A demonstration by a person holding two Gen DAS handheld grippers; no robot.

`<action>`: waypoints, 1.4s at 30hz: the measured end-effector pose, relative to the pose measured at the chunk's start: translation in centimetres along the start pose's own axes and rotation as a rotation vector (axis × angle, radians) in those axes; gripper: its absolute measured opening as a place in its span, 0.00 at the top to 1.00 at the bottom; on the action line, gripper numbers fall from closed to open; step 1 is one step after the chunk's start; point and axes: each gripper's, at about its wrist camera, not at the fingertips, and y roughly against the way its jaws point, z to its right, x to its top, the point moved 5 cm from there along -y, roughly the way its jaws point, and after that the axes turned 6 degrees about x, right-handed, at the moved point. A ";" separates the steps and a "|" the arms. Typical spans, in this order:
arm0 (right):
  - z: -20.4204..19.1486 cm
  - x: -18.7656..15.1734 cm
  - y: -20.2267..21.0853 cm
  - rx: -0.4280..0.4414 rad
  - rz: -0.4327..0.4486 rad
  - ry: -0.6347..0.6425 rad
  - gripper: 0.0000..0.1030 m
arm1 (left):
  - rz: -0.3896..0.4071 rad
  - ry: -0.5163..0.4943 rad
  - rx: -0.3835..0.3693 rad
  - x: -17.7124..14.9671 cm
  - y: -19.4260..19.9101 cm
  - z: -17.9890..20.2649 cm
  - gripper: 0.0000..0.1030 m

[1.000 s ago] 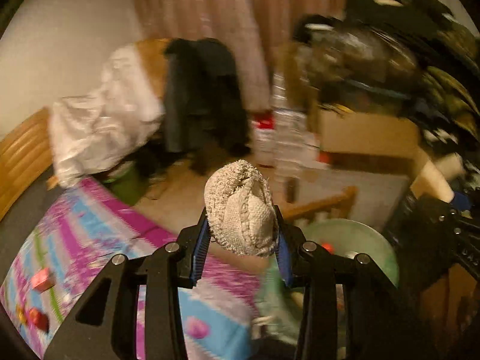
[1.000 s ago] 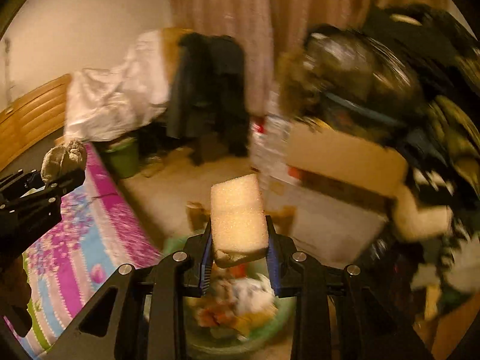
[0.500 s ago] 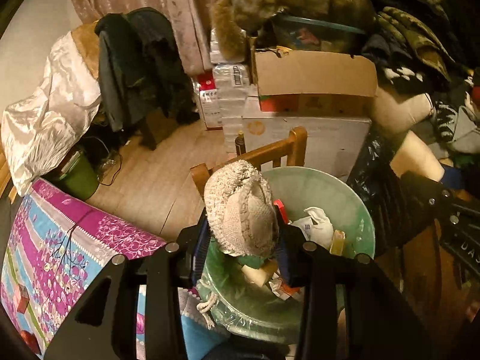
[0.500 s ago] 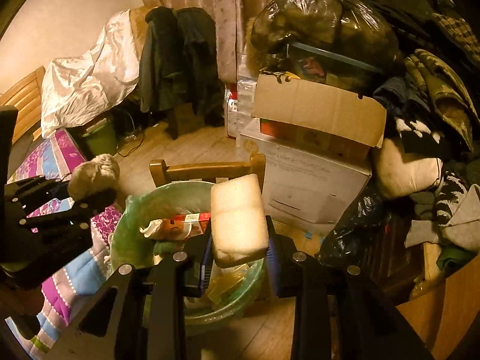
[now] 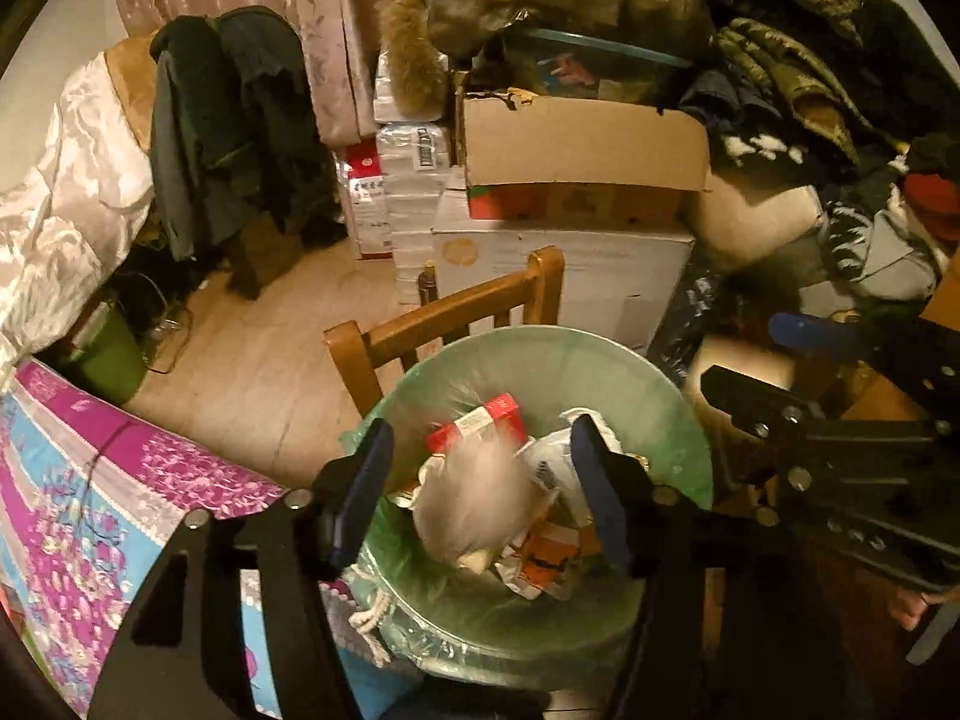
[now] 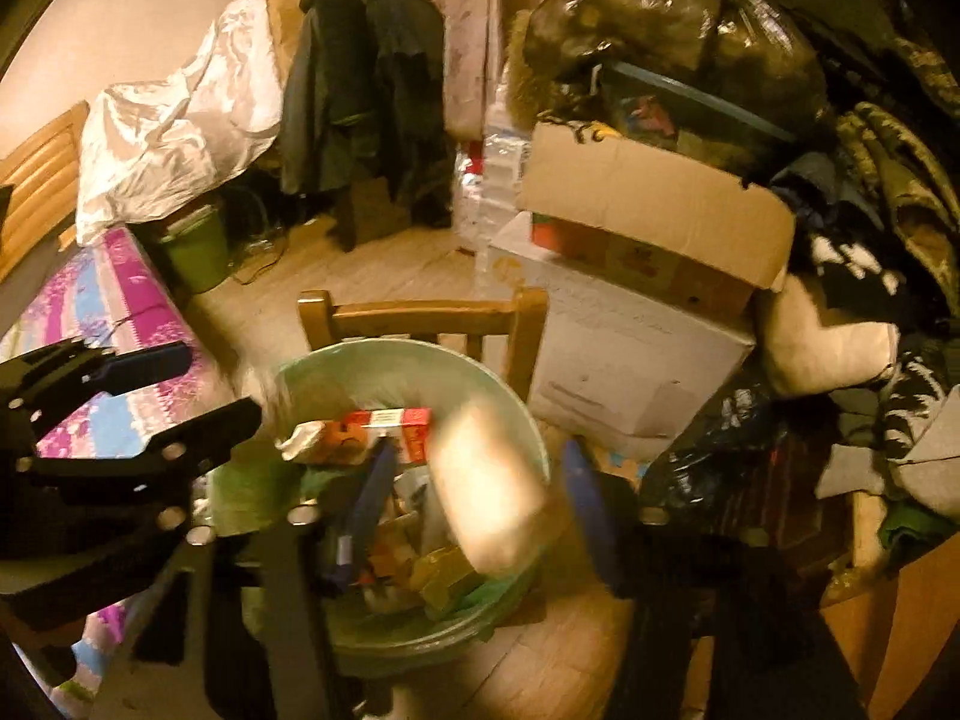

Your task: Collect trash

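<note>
A green lined trash bin (image 5: 672, 396) (image 6: 336, 369) full of wrappers sits on a wooden chair below both grippers. My left gripper (image 5: 480, 492) is open above the bin, and the beige knitted cloth (image 5: 474, 504) is a blur falling between its fingers into the trash. My right gripper (image 6: 480, 498) is open too, and the pale foam sponge (image 6: 486, 486) is a blur dropping between its fingers over the bin's right side. The right gripper also shows in the left wrist view (image 5: 840, 396), and the left gripper in the right wrist view (image 6: 138, 396).
The wooden chair back (image 5: 444, 312) (image 6: 420, 315) stands behind the bin. Stacked cardboard boxes (image 5: 576, 180) (image 6: 648, 228) and piles of clothes and bags fill the right. A bed with a purple and blue cover (image 5: 66, 480) lies left, with a small green bin (image 6: 195, 252) beyond it.
Both grippers have opened over the bin. The knitted cloth has left the left gripper and the sponge has left the right one; both are falling.
</note>
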 end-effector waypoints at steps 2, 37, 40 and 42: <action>0.0 -0.1 0.2 -0.010 0.005 -0.008 0.41 | 0.010 0.001 -0.014 -0.2 0.2 -0.2 0.35; -2.6 -7.4 13.6 -0.172 0.181 -0.125 0.20 | 0.213 -0.039 -0.131 -4.9 11.1 -2.4 0.12; -2.7 -7.6 13.9 -0.180 0.182 -0.109 0.20 | 0.208 -0.029 -0.118 -5.4 11.3 -2.7 0.12; -2.8 -7.9 14.1 -0.183 0.186 -0.109 0.20 | 0.208 -0.020 -0.115 -5.5 11.6 -3.0 0.12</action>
